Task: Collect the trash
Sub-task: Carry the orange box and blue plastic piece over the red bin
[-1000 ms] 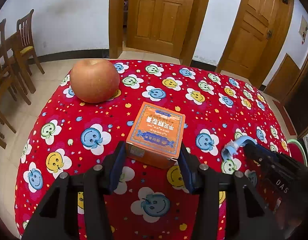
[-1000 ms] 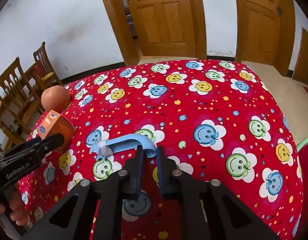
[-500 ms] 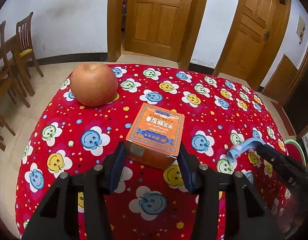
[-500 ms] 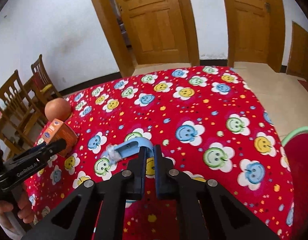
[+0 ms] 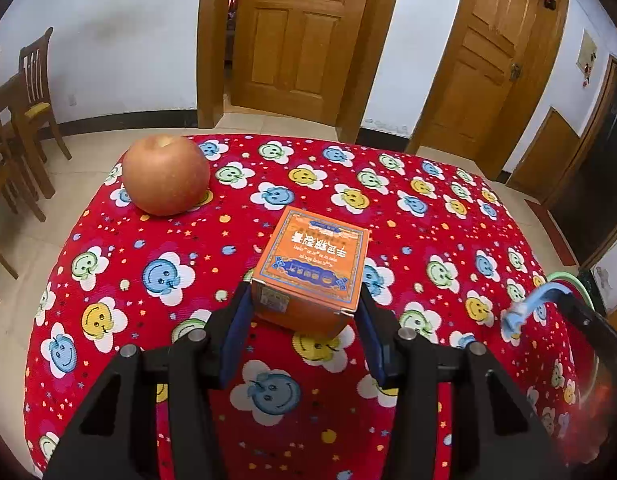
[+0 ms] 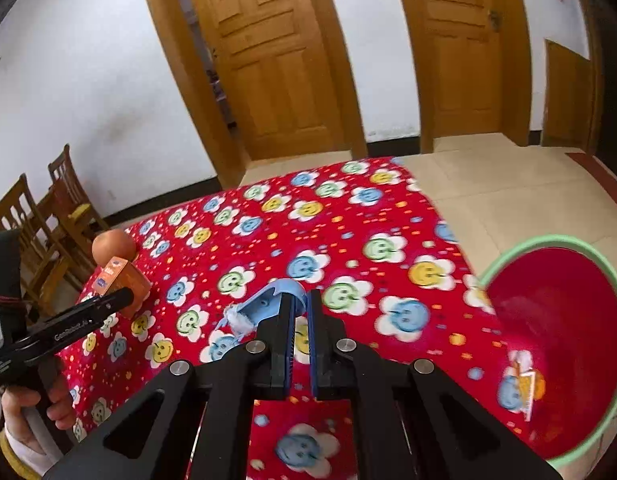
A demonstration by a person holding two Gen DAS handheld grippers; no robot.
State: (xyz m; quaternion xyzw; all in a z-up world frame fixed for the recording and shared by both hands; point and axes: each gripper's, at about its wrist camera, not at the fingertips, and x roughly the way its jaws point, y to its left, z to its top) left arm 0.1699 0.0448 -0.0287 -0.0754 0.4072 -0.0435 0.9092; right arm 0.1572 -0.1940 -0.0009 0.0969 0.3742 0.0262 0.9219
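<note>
Gripping the orange box (image 5: 313, 270) w/ our left gripper (image 5: 304, 312): the blue pads sit on either side of the box's near end, jaws spread about box-wide and touching its sides. The box looks raised a bit off the red smiley tablecloth (image 5: 408, 216), tilted w/ its printed top facing up. An apple (image 5: 166, 178) sits on the cloth beyond and to the left, well apart from the box.

Our right gripper (image 6: 301, 302) has its jaws narrow, pinched on a curved blue plastic piece (image 6: 264, 304), which sticks out to the left of the fingers w/ a frayed whitish bit at its end.

Right wrist view shows what the left barely catches: a red bin w/ green rim (image 6: 612, 280) past the table's right edge, some scraps inside. It also shows our left hand (image 6: 48, 404) on the handle. Left wrist view gives the box label and pad contact; the blue piece appears there only small at far right.
</note>
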